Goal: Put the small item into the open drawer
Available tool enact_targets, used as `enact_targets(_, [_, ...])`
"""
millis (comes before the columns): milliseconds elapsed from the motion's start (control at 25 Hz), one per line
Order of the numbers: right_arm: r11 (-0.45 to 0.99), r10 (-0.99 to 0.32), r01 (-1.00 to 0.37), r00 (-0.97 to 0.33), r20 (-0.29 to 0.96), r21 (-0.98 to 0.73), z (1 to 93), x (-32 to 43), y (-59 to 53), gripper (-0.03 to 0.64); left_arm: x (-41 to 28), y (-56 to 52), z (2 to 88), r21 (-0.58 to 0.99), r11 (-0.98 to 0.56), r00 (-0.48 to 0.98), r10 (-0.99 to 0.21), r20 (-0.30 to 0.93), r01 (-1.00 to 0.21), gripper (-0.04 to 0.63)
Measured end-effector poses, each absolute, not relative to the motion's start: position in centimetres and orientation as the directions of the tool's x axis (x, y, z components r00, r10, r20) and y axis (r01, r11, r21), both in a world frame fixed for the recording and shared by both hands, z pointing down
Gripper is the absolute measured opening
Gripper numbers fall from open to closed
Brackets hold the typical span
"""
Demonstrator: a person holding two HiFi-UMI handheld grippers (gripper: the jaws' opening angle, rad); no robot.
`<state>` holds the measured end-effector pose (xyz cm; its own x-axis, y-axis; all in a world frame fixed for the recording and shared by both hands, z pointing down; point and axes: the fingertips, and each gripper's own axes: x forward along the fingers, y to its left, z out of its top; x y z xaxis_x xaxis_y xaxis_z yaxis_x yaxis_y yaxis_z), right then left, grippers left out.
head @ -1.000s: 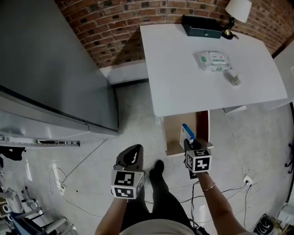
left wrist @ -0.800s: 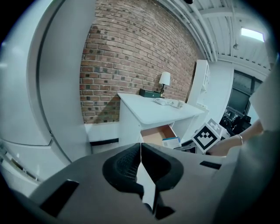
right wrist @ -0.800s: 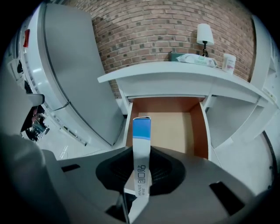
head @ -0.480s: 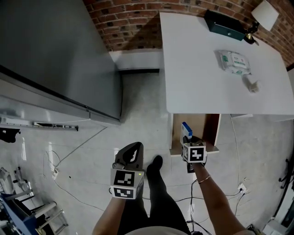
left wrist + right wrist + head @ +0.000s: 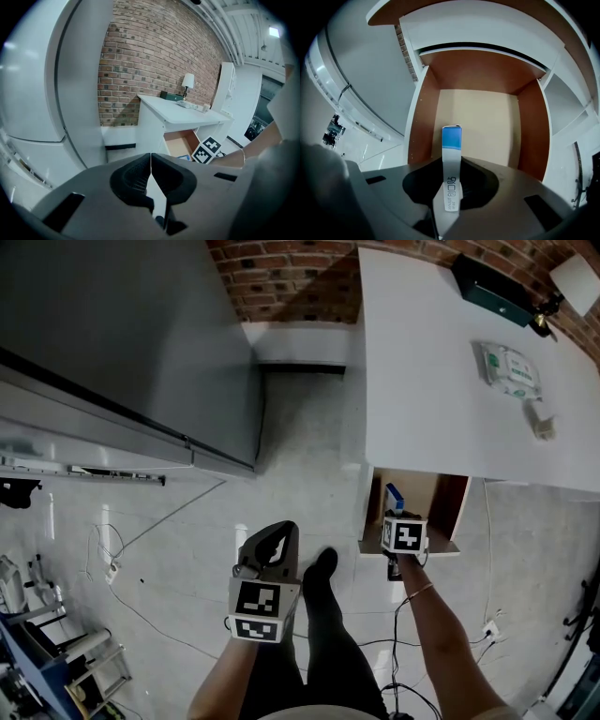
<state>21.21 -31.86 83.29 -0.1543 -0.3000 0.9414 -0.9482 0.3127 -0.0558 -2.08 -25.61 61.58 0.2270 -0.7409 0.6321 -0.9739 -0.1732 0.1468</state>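
Note:
My right gripper (image 5: 394, 512) is shut on a small flat white box with a blue end (image 5: 451, 159), held edge-on and sticking out past the jaws. The box (image 5: 394, 497) hangs over the open drawer (image 5: 448, 501) under the white table (image 5: 441, 381). In the right gripper view the drawer's pale floor (image 5: 487, 126) and brown side walls lie straight ahead, with nothing inside. My left gripper (image 5: 272, 545) is shut and holds nothing, low over the floor by the person's leg. In its own view the jaws (image 5: 150, 174) meet in a thin line.
A large grey appliance (image 5: 112, 343) fills the left. A brick wall (image 5: 291, 268) runs behind. On the table lie a wipes pack (image 5: 511, 369), a small white item (image 5: 541, 420), a dark box (image 5: 494, 289) and a lamp (image 5: 572, 277). Cables (image 5: 141, 540) trail on the floor.
The view has shifted so the table and drawer sit further right. My right gripper with the box has moved deeper over the drawer's opening. The left gripper stays where it was.

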Motion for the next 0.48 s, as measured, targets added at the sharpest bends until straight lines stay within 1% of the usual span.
enact_targets(480, [0.312,-0.251,-0.950,-0.107,0.962,-0.024,86.4,20.1,-32.5,0.081,-3.7,-26.0,63.1,0.152,-0.141,0.206,-0.733,0.648,-0.978,0.023])
